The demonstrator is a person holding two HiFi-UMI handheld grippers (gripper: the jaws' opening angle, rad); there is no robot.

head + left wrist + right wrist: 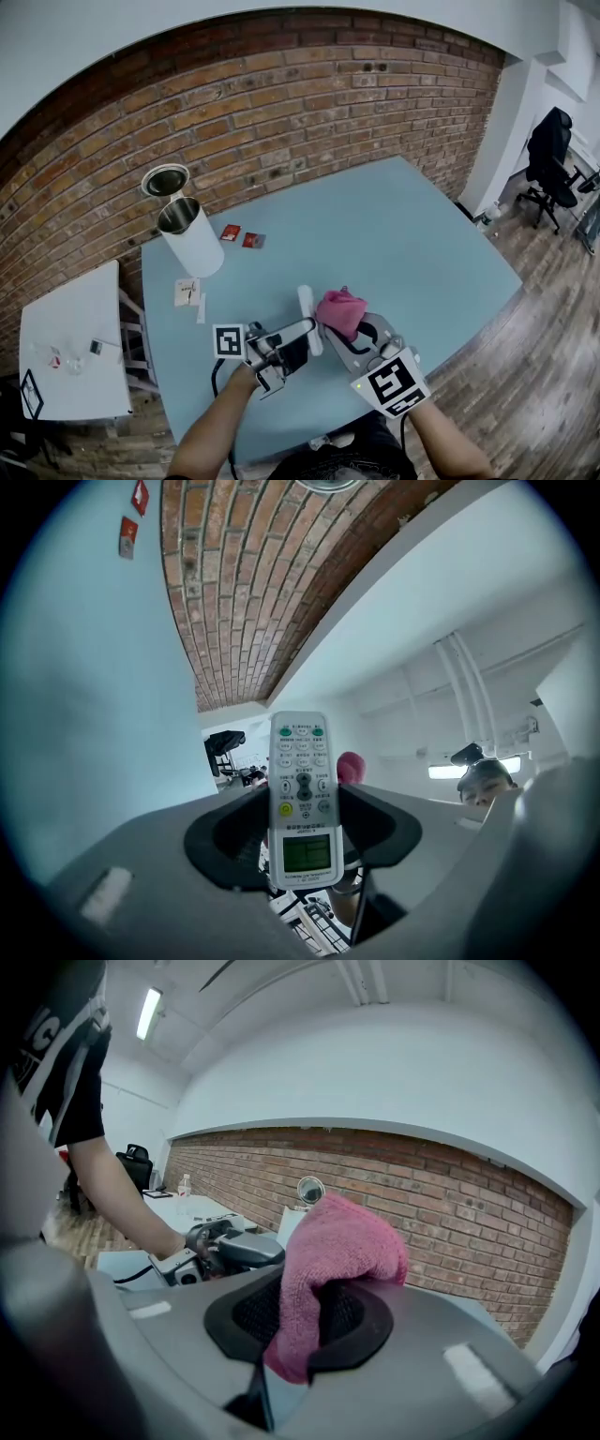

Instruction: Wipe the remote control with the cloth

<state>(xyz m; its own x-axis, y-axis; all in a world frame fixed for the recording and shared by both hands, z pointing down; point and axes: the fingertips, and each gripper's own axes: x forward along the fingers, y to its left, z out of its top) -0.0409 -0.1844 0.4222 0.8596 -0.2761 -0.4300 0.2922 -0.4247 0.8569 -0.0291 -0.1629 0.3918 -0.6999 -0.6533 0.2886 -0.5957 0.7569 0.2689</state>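
Observation:
My left gripper (302,330) is shut on a white remote control (307,319), held above the blue table (394,234) near its front edge. In the left gripper view the remote (303,799) stands between the jaws, buttons and small screen facing the camera. My right gripper (349,328) is shut on a pink cloth (340,310), which sits right beside the remote's right side. In the right gripper view the cloth (328,1269) bulges out over the jaws, and the left gripper (234,1249) shows just to the left.
A white cylindrical can (192,236) stands at the table's back left, its round lid (165,179) leaning on the brick wall. Two small red packets (242,236) and white paper slips (188,292) lie near it. A white side table (70,342) stands at the left.

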